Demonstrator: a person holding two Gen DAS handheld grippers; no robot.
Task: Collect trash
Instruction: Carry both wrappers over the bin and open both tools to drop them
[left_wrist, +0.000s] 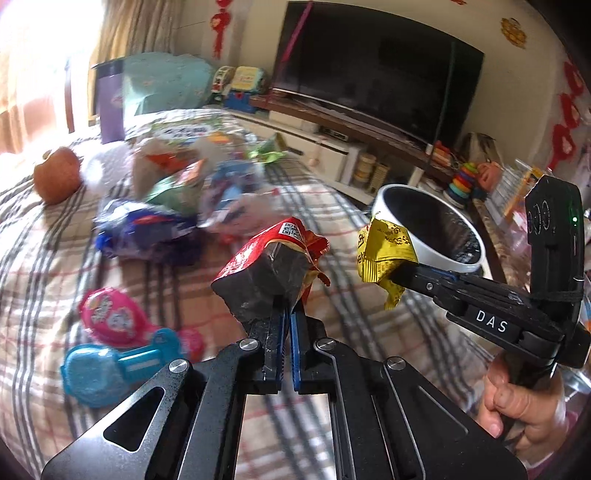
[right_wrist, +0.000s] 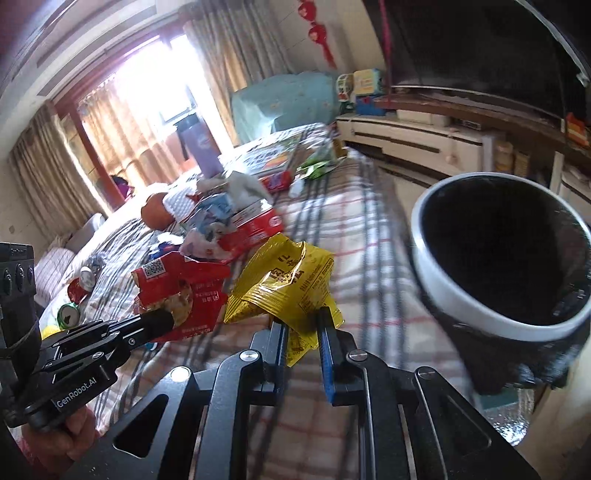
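My left gripper (left_wrist: 288, 310) is shut on a red snack wrapper (left_wrist: 273, 258) and holds it above the checked tablecloth; it also shows in the right wrist view (right_wrist: 177, 291). My right gripper (right_wrist: 303, 325) is shut on a yellow snack wrapper (right_wrist: 284, 284), seen from the left wrist view (left_wrist: 384, 254) beside the rim of the bin. The white-rimmed, black-lined trash bin (right_wrist: 502, 258) stands off the table's right edge, just right of both wrappers; it shows in the left wrist view too (left_wrist: 436, 225).
A pile of wrappers and boxes (left_wrist: 177, 206) lies mid-table. Pink and blue plastic toys (left_wrist: 110, 339) lie near left. An orange fruit (left_wrist: 57, 175), a purple bottle (left_wrist: 109, 107), a crushed can (right_wrist: 68, 315). A TV (left_wrist: 376, 66) and cabinet stand behind.
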